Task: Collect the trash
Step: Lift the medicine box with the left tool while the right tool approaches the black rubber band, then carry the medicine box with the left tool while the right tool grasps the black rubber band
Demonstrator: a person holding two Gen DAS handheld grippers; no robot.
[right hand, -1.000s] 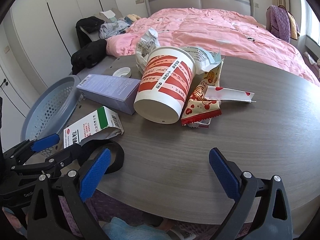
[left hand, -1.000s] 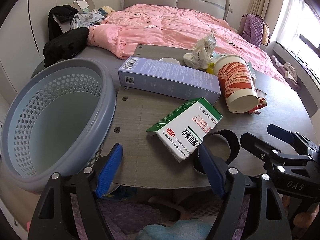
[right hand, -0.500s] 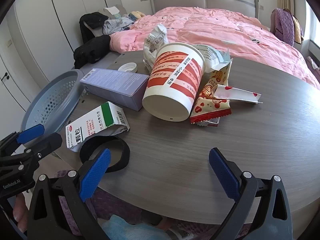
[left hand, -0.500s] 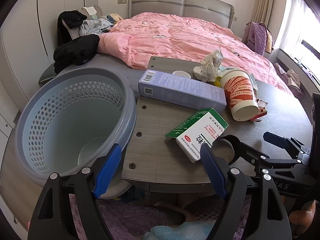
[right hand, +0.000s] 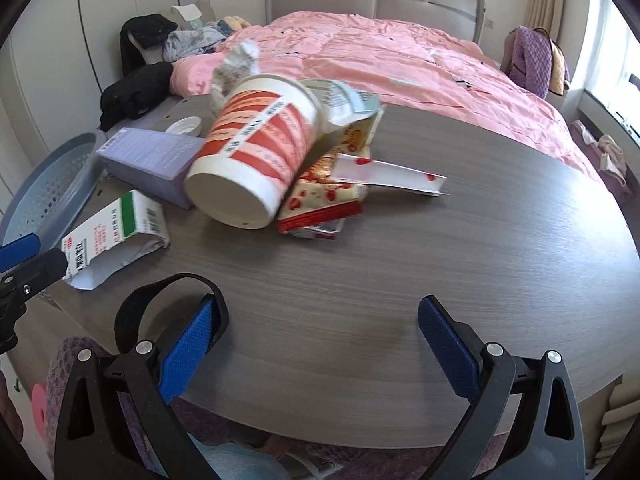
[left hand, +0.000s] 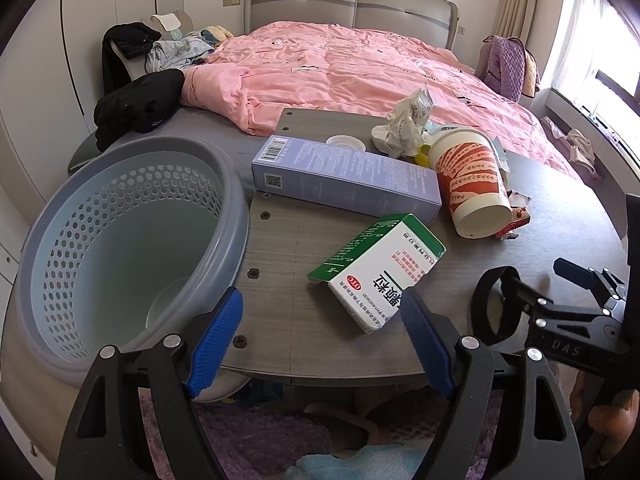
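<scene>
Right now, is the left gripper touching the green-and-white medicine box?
Cannot tell. In the left wrist view the left gripper is open, and one blue fingertip overlaps the medicine box corner.

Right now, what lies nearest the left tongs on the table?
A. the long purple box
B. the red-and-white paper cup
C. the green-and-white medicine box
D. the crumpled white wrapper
C: the green-and-white medicine box lies just ahead of the open left tongs, its corner near one tip, while the long purple box, the paper cup and the crumpled wrapper sit farther back.
</scene>
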